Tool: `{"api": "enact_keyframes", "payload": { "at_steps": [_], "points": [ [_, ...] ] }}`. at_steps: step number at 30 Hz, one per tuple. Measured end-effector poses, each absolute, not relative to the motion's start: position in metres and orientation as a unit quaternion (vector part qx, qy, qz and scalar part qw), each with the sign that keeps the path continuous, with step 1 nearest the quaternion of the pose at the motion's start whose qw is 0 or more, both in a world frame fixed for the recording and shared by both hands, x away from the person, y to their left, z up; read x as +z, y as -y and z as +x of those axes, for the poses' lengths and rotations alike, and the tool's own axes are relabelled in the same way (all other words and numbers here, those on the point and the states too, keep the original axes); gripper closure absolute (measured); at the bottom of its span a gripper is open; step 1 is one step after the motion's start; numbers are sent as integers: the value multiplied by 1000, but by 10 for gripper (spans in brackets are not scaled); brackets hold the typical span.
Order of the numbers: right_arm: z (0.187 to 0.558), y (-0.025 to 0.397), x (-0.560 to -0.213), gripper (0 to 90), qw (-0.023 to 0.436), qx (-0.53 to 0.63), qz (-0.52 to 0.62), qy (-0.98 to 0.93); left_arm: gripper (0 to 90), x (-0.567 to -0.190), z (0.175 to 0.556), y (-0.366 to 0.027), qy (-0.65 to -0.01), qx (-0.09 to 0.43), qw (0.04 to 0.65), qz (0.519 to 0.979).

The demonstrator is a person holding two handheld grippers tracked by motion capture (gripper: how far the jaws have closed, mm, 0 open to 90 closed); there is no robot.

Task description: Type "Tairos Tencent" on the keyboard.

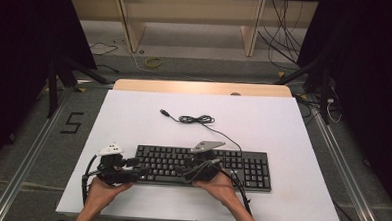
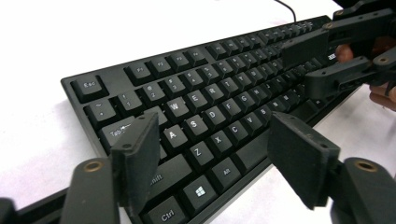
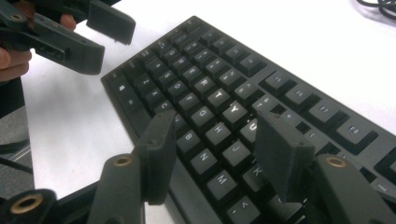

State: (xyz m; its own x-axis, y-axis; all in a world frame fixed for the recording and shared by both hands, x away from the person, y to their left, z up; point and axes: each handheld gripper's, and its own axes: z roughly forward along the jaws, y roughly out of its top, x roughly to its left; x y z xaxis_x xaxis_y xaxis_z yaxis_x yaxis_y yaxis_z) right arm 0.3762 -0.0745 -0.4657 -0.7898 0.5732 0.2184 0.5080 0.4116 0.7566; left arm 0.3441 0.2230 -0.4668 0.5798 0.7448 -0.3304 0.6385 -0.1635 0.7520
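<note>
Where tongs hover, keyboard [image 1: 204, 167], cable [image 1: 196, 119] behind

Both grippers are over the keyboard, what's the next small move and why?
Probably lower the left gripper a little until one of its fingers meets a key. Both grippers hang open above the keyboard, the left over its Tab-to-Alt end, the right gripper near the middle keys, neither pressing anything.

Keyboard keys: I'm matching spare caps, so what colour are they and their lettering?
The keys are black with white lettering, clearest in the left gripper view.
</note>
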Motion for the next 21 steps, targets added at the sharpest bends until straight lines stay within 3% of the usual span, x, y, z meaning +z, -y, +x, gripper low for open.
{"api": "enact_keyframes", "payload": {
  "at_steps": [7,12,19,21],
  "points": [
    [381,71,-463,437,35,435,326,-839,436,-468,345,-226,-463,53,452,761],
    [386,63,-462,423,34,432,322,-841,583,-469,346,-227,-467,53,431,770],
    [390,54,-461,614,37,430,313,-846,774,-470,346,-229,-457,58,419,782],
    [391,52,-461,650,39,428,312,-847,793,-471,346,-229,-457,58,418,783]
  ]
}}
